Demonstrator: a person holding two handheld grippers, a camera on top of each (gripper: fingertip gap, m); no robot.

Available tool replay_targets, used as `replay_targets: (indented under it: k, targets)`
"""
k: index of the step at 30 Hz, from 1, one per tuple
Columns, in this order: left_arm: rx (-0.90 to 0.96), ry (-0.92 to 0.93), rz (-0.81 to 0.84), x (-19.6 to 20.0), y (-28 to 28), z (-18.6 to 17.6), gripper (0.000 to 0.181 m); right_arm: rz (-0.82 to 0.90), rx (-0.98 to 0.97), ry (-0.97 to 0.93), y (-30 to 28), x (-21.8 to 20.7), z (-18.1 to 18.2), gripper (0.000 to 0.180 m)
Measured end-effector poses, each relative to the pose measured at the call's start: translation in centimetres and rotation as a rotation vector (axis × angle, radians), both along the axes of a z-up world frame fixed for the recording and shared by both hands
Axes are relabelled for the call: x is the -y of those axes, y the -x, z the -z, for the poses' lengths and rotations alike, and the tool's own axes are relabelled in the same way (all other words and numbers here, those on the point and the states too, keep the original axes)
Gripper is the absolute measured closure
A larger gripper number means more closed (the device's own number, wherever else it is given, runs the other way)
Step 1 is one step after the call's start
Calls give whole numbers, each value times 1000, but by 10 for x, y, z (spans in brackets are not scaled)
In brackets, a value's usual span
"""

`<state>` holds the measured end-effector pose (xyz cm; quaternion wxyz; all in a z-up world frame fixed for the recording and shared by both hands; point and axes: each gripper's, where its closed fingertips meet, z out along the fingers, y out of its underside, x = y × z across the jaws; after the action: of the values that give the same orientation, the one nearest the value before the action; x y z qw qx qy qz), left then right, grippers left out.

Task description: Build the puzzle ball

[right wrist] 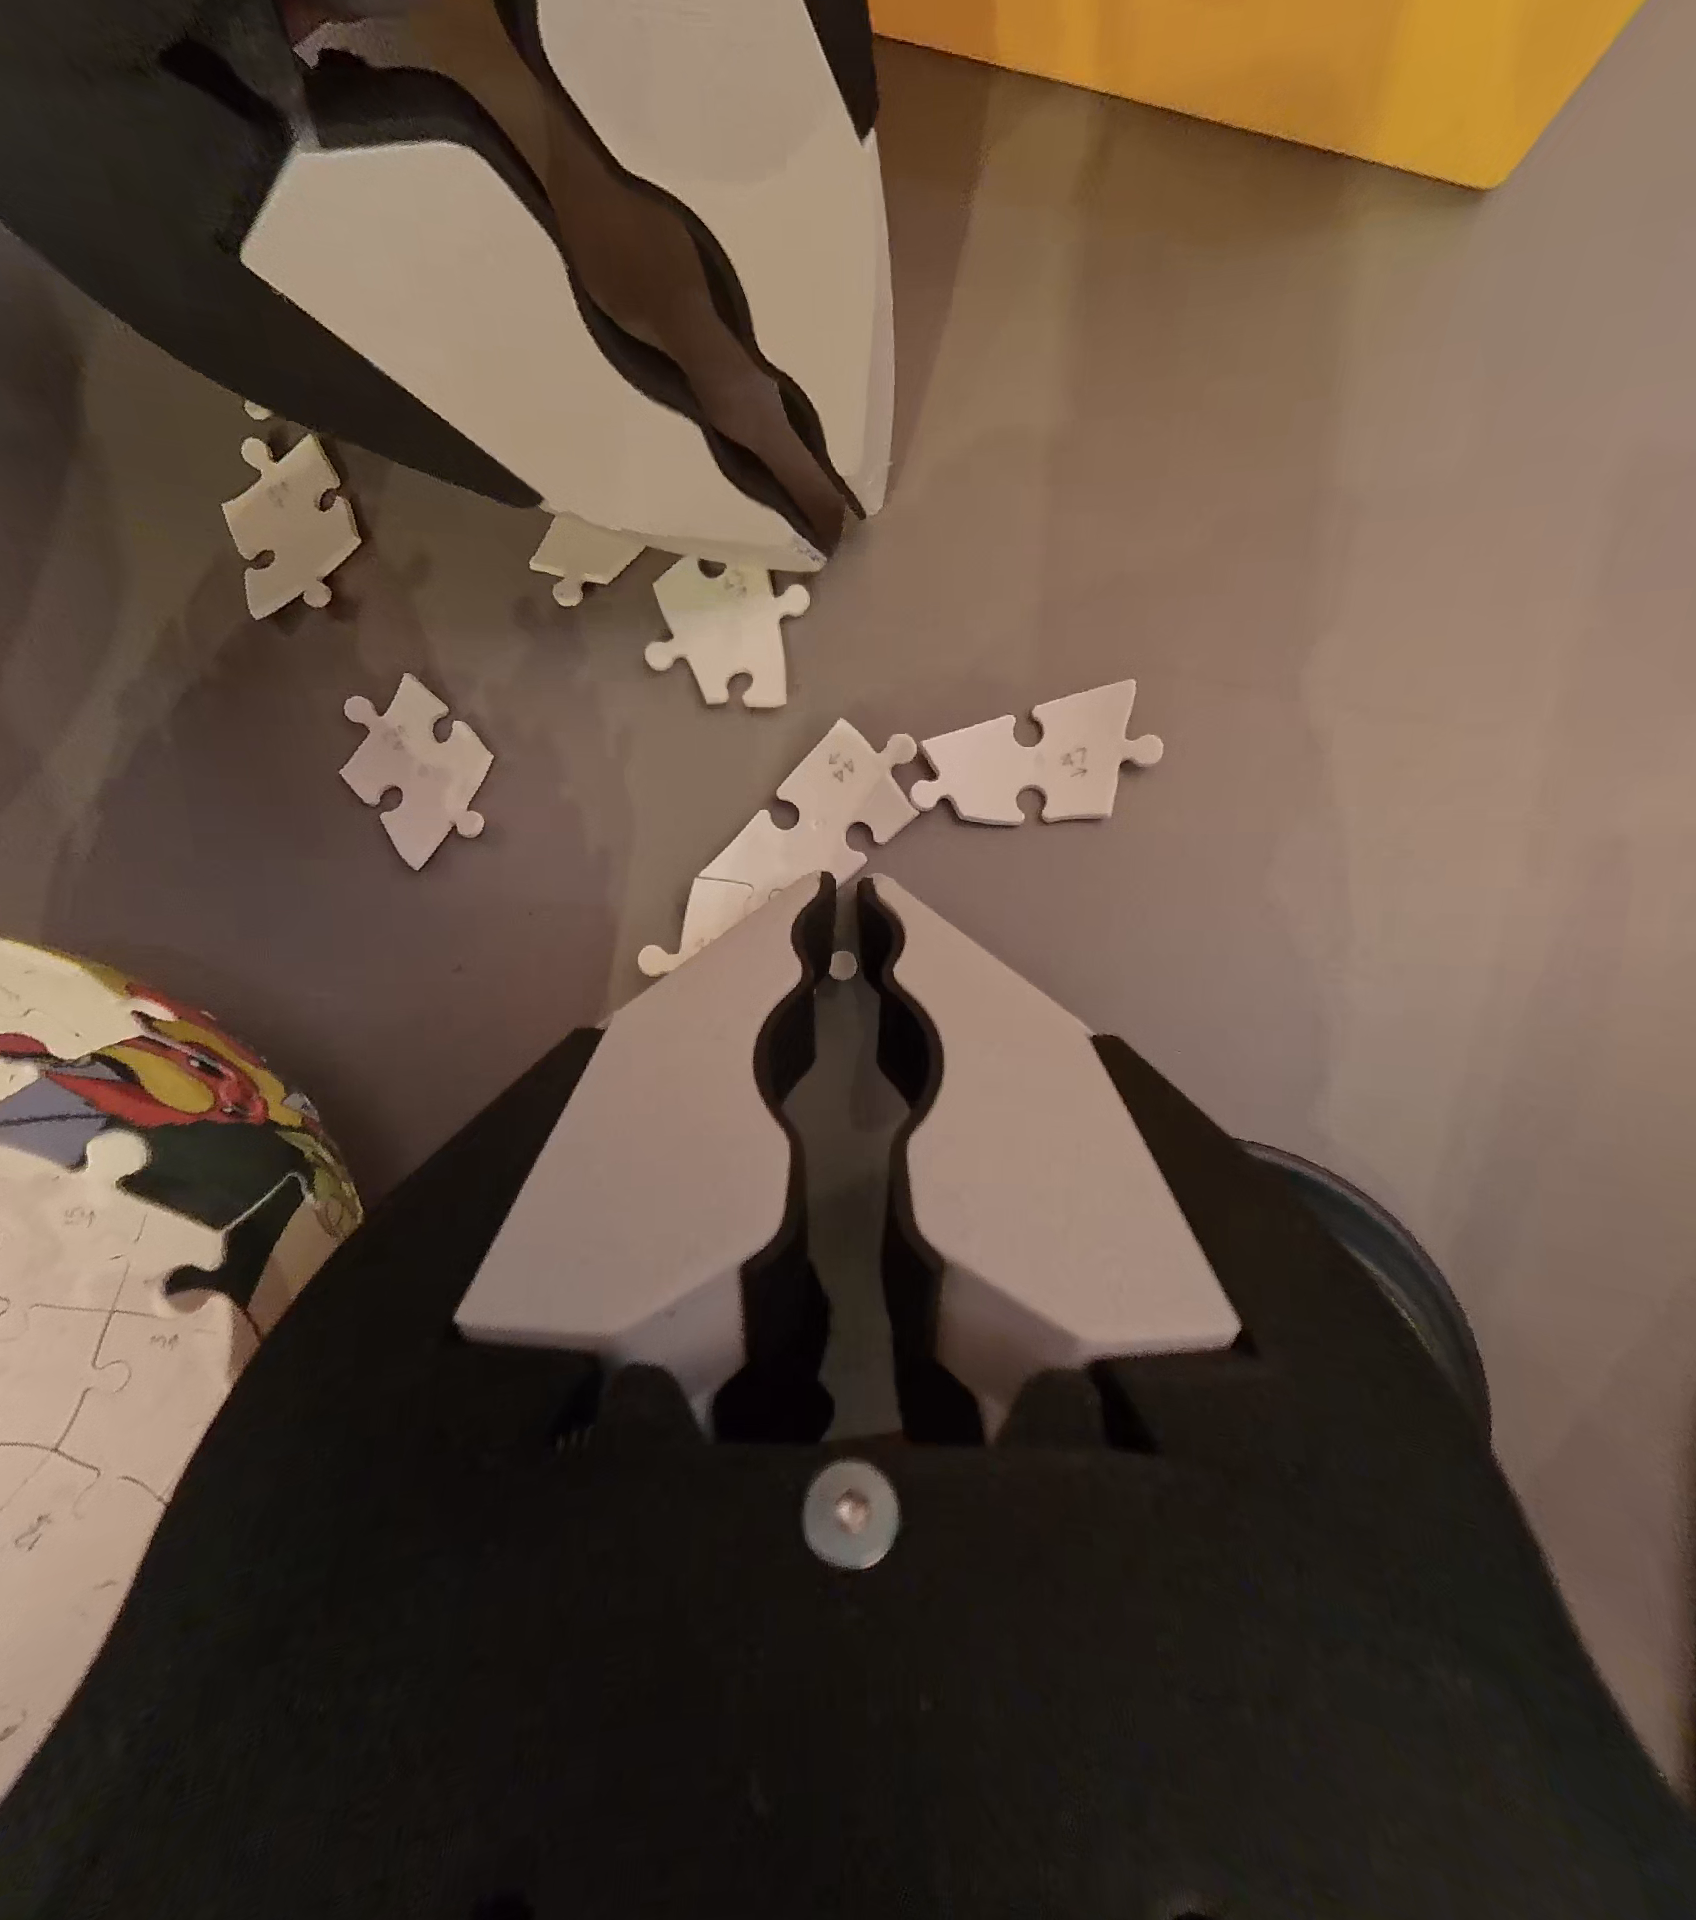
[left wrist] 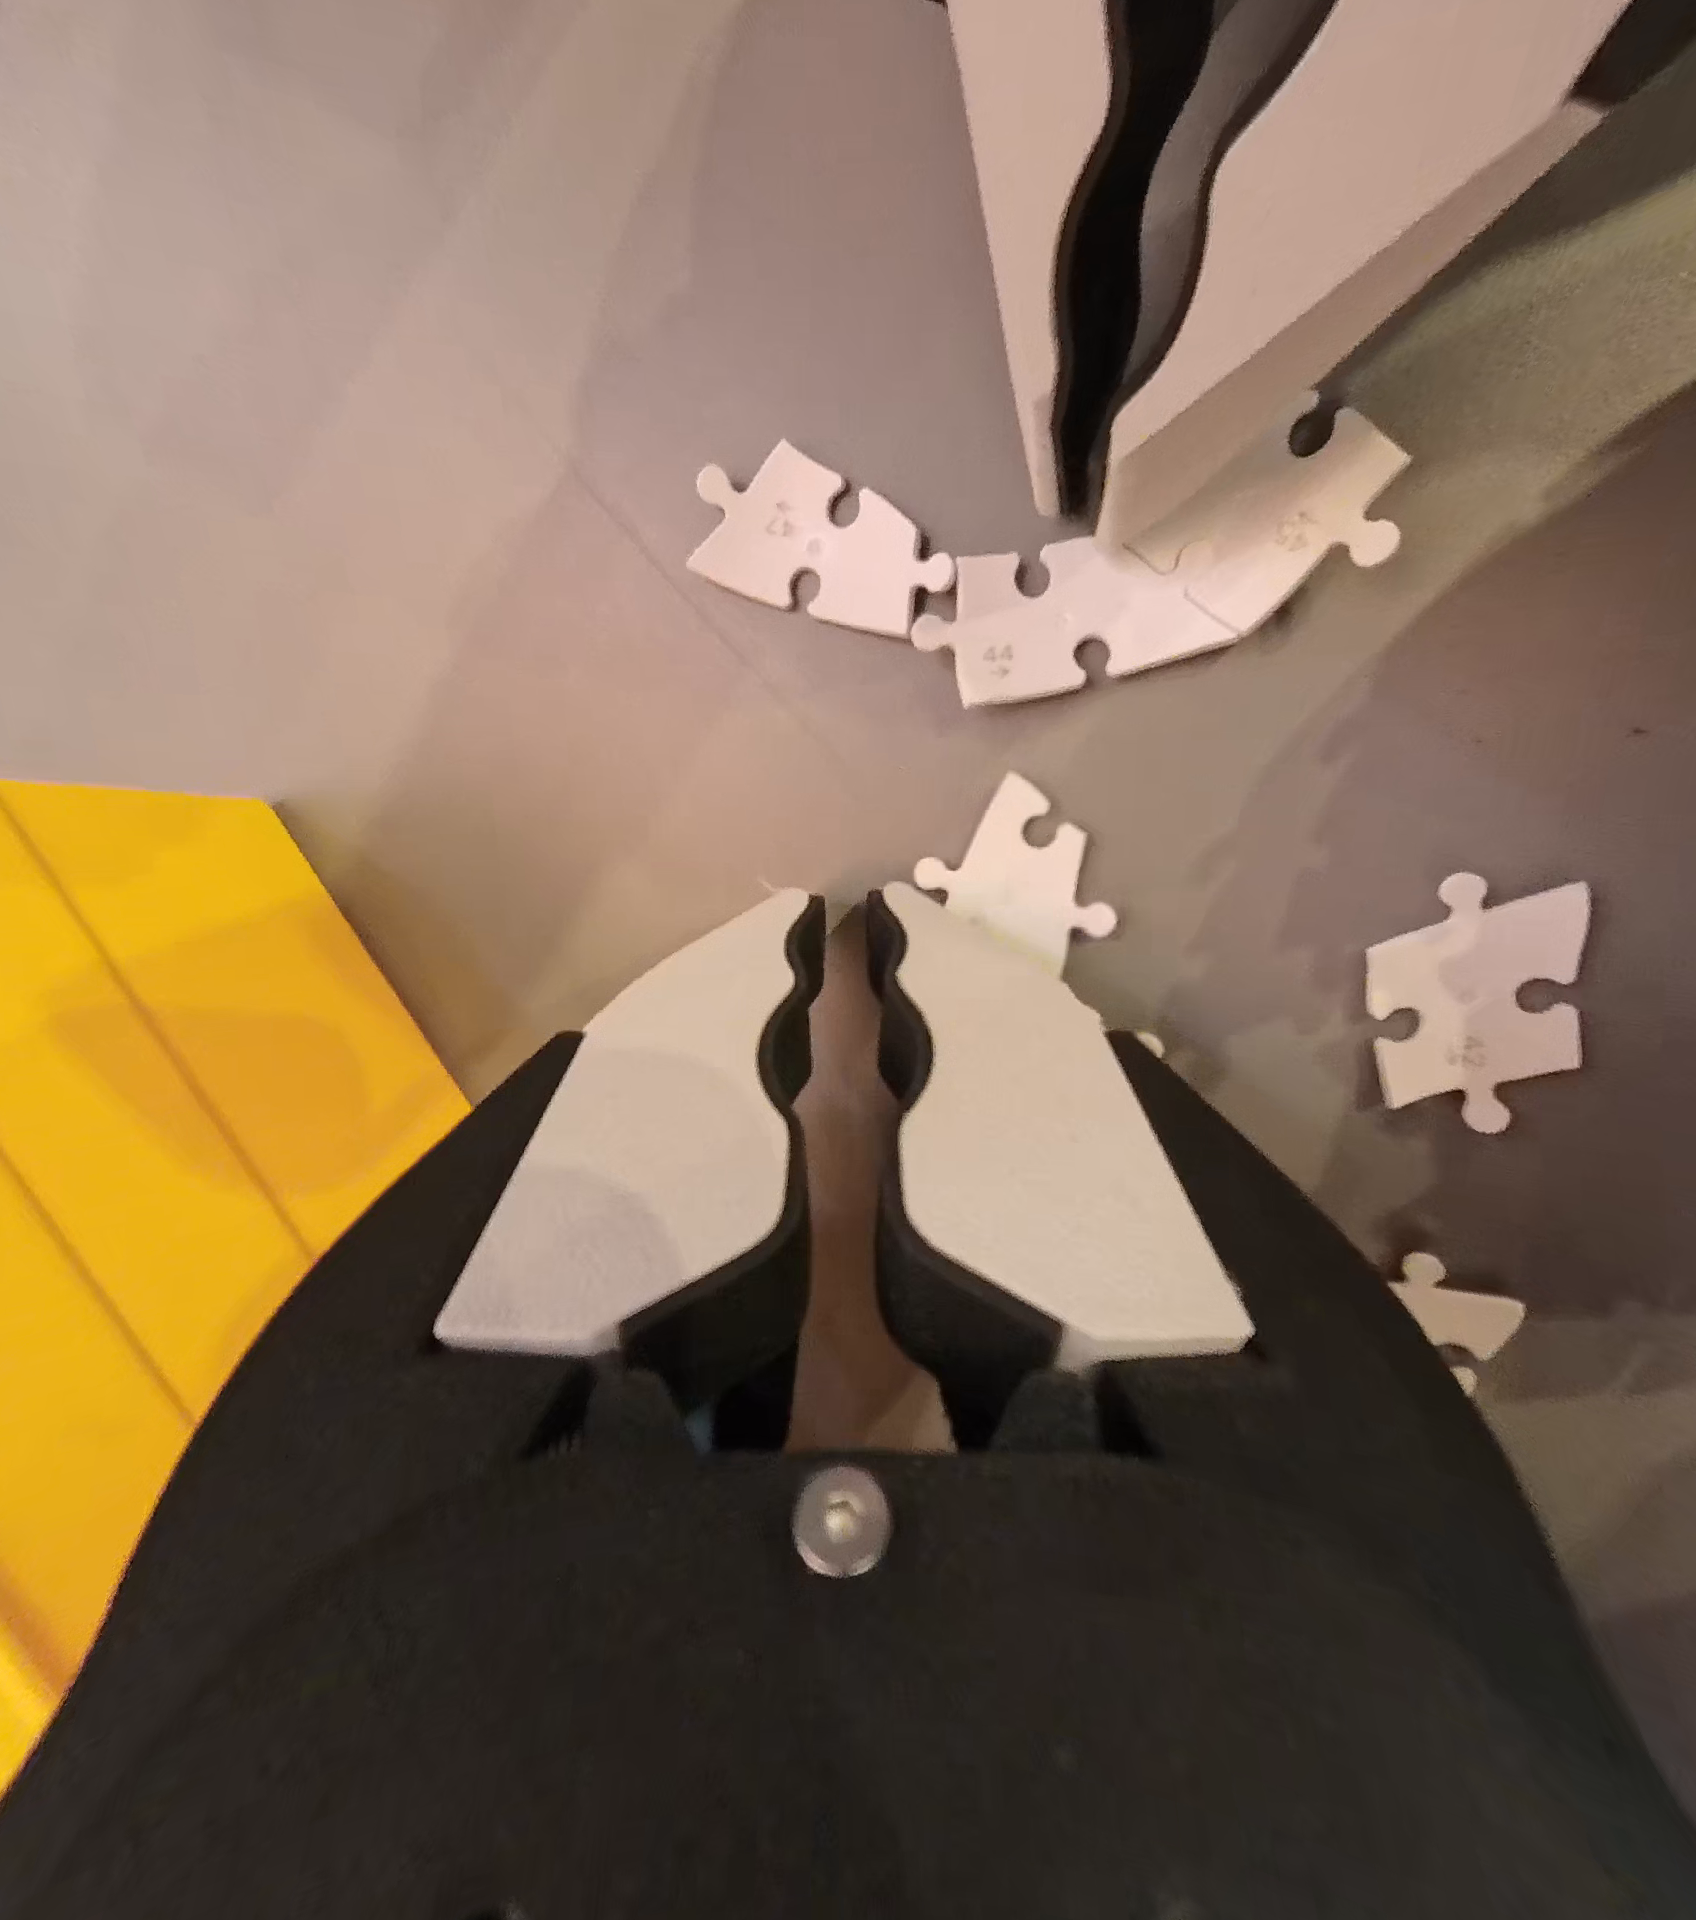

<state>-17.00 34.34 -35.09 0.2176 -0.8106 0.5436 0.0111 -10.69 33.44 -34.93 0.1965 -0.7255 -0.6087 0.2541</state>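
Thin, light, rigid curved puzzle pieces lie white side up on the grey table (left wrist: 304,468), so they will probably slide rather than lift; an edge or tab is the likeliest hold.

The left gripper (left wrist: 846,906) is nearly closed with a narrow gap, nothing visibly between its tips; a loose piece (left wrist: 1015,873) lies just ahead and right of them.

The right gripper (right wrist: 844,883) is almost closed over a joined strip of pieces (right wrist: 828,800); a tab shows in the gap, though I cannot tell whether it is pinched.

A two-piece section (right wrist: 1041,764) lies just beyond. The half-built puzzle ball (right wrist: 44,1247) sits to its left, a yellow box (right wrist: 1291,94) far ahead.
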Motion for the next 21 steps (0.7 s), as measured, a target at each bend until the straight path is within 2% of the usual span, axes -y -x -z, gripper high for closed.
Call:
replay_targets:
  k: [14, 21]
  targets:
    - [39, -25, 22, 3, -11, -8, 172, -2, -4, -1, 4, 1, 0, 178]
    - [53, -8, 27, 20, -5, -7, 172, -2, -9, 8, 12, 4, 0, 180]
